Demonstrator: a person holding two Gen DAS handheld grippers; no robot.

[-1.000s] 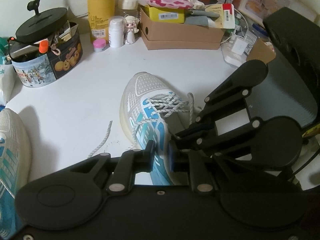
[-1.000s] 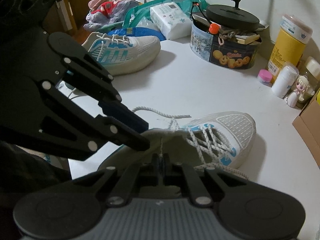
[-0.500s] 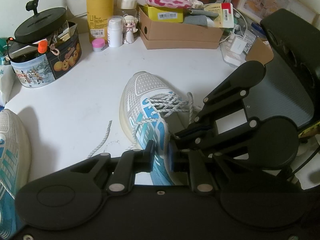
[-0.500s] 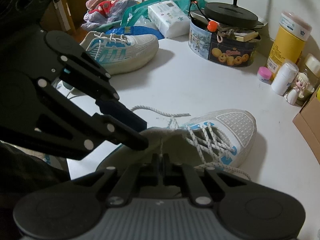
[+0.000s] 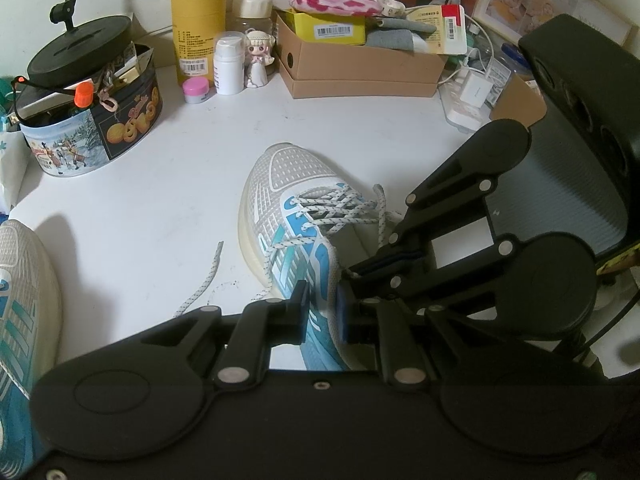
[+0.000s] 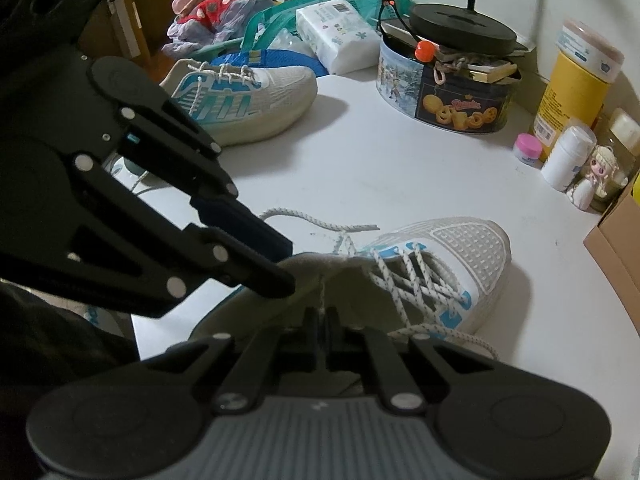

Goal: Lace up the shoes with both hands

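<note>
Jaws on the left gripper [image 5: 322, 306] stood slightly apart, straddling the blue-striped side of the shoe [image 5: 296, 216] near its collar — whether the pads pressed it could not be told. Left of it, a loose lace end [image 5: 202, 278] lay on the white table [image 5: 180, 184], and a second shoe [image 6: 244, 96] sat at the table's far left edge. At mid-table the shoe rested on its sole, toe toward the cookie tin [image 5: 96, 128]. To the right, the right gripper [image 6: 321, 318] was pinched together on a thin lace strand [image 6: 321, 290] rising from the shoe's tongue — taut between pads and shoe.
</note>
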